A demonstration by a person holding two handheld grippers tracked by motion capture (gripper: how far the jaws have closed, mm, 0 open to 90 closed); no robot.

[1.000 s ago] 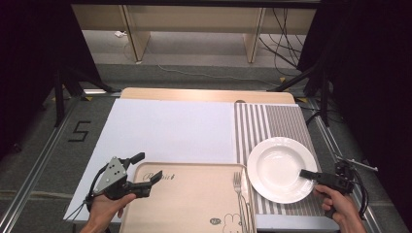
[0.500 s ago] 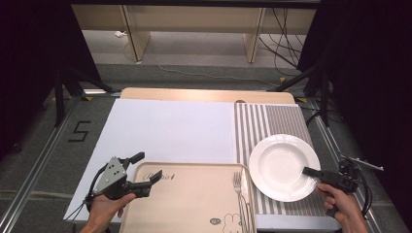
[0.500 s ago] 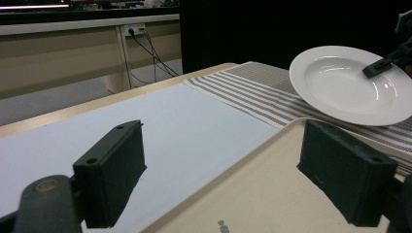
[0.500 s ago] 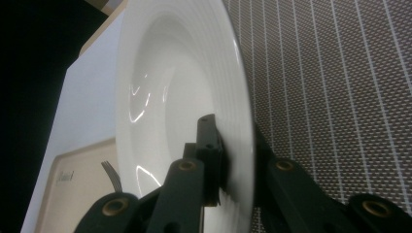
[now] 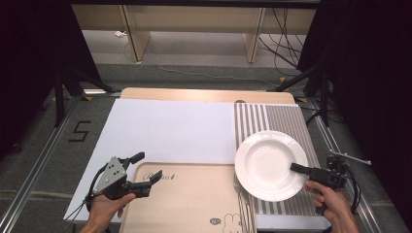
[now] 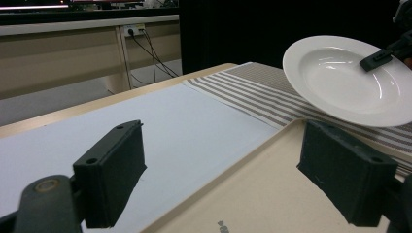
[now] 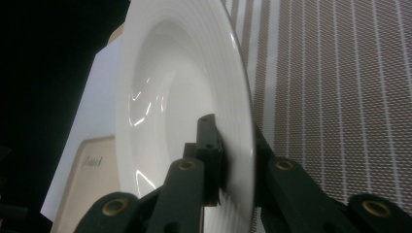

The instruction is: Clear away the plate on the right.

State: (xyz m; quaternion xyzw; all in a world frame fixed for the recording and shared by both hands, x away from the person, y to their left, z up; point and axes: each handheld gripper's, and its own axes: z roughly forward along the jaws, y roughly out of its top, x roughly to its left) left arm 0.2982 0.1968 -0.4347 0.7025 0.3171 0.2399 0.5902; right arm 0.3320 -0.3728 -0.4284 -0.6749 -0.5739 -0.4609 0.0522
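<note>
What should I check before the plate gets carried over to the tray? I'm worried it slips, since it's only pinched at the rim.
1. Grip: the right gripper is shut on the plate, one jaw inside the rim, one beneath. Ok.
2. Plate clear of the striped mat: it hangs tilted in the left gripper view, its near edge raised. Ok.
3. Landing spot: the tray has bare surface in the middle. Ok.
4. Fork on the tray's right edge lies in the plate's path. Not ok.
5. Left gripper is open at the tray's left corner, holding nothing. Ok.
6. Firmness of the pinch: cannot tell.
</note>
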